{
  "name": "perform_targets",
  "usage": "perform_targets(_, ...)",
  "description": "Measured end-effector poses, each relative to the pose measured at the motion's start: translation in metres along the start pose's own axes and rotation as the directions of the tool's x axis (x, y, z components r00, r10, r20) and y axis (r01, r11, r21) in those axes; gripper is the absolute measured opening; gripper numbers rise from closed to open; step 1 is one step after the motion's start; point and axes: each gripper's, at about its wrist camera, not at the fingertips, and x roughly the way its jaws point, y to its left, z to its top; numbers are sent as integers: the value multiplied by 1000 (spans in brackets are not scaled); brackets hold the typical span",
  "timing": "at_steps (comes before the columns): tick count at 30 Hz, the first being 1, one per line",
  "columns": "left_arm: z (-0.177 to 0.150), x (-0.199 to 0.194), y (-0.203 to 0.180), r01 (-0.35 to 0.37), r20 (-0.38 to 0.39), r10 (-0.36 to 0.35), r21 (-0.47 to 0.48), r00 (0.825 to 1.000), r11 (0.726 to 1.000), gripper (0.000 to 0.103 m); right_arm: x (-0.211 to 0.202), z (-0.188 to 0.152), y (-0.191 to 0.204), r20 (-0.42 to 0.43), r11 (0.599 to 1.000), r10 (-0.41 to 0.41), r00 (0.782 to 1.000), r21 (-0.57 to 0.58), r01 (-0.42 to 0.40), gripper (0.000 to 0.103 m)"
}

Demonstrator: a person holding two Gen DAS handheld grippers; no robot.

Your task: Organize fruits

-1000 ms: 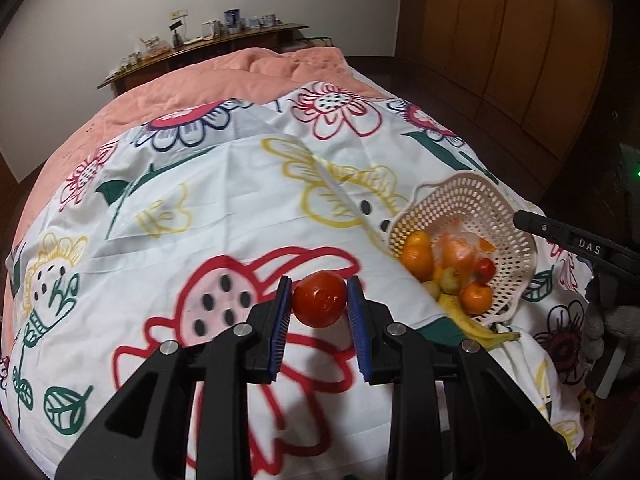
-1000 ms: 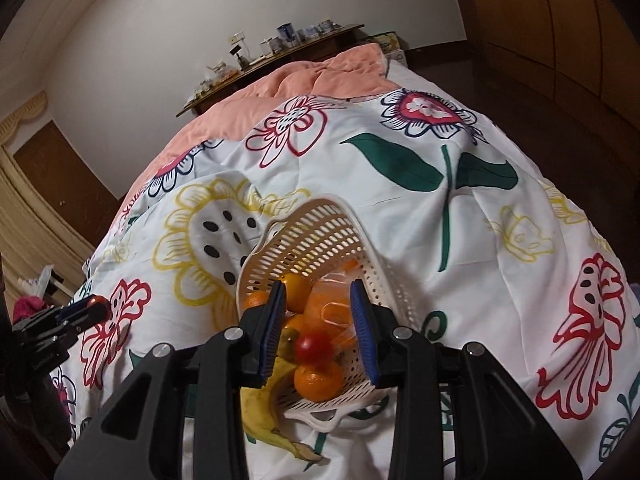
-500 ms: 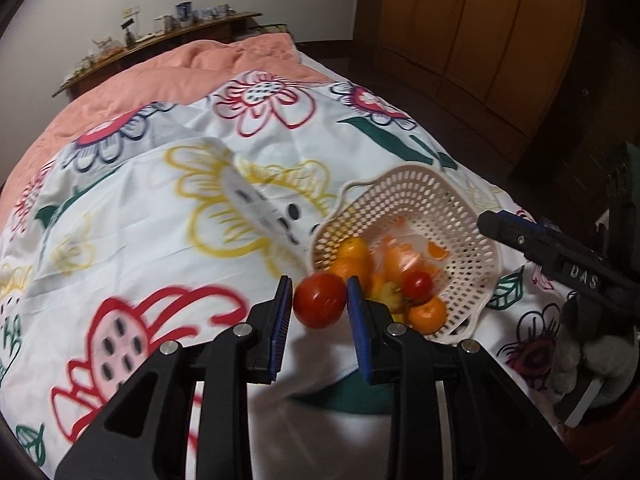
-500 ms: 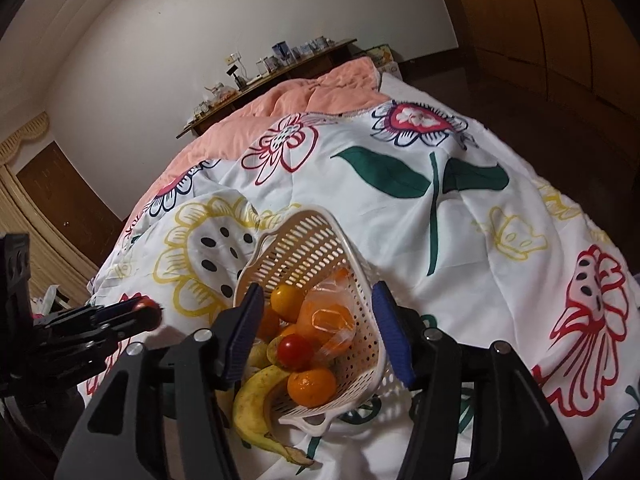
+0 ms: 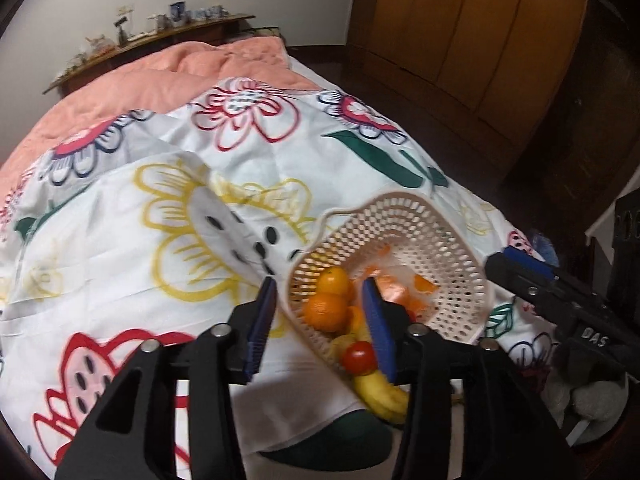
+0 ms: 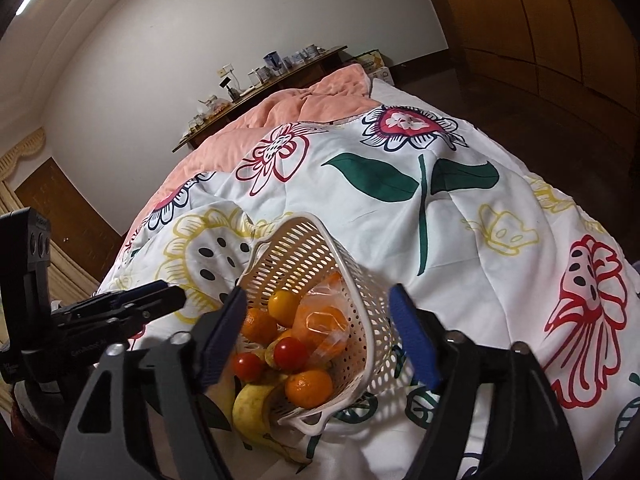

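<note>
Both of my jaws stand spread with nothing between them. On my left gripper [image 5: 322, 320] the two blue ribbed pads straddle the near wall of the cream perforated plastic basket [image 5: 452, 280], one pad outside on the bedding, the other over the fruit. My right gripper [image 6: 320, 334] gapes wider, its pads framing the same basket [image 6: 360, 304] from the opposite side without touching it, as far as I can tell.

That basket lies tipped on the white quilt printed with big coloured flowers [image 5: 168, 216], its mouth turned toward me. Inside I see round oranges [image 5: 326, 312] piled against the wall, a crinkled clear plastic bag of orange pieces [image 6: 322, 326] deeper in, and one more orange [image 6: 309, 389] near the lip. Two small red tomatoes [image 6: 291, 354] sit among them, one [image 5: 359, 357] right at the opening beside my left pad. A yellow banana [image 6: 252, 402] pokes out past the rim onto the quilt.

Beyond the quilt, a salmon-pink blanket [image 5: 132, 88] covers the far part of the bed, and a cluttered wooden shelf [image 6: 256, 84] runs along the white wall.
</note>
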Motion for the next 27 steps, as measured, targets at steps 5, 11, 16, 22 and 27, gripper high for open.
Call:
perform_targets(5, -7, -9, 4, -64, 19, 64, 16, 998, 998, 72, 1, -5, 7, -26, 1000, -3, 1000, -20, 3, 90)
perform_targets(11, -19, -21, 6, -172, 56, 170, 47, 984, 984, 93, -1, -13, 15, -72, 998, -45, 996, -48, 42, 98)
perform_targets(16, -28, -32, 5, -239, 90, 232, 71, 969, 968, 97, -5, -24, 23, -108, 994, -85, 990, -72, 77, 98)
perform_targets(22, -41, -49, 0, -271, 130, 258, 91, 957, 958, 97, -11, -39, 46, -137, 989, -89, 987, -132, 71, 98)
perform_targets(27, -50, -67, 0, -289, 163, 274, 82, 948, 954, 98, -14, -54, 73, -160, 976, -105, 982, -207, 70, 98)
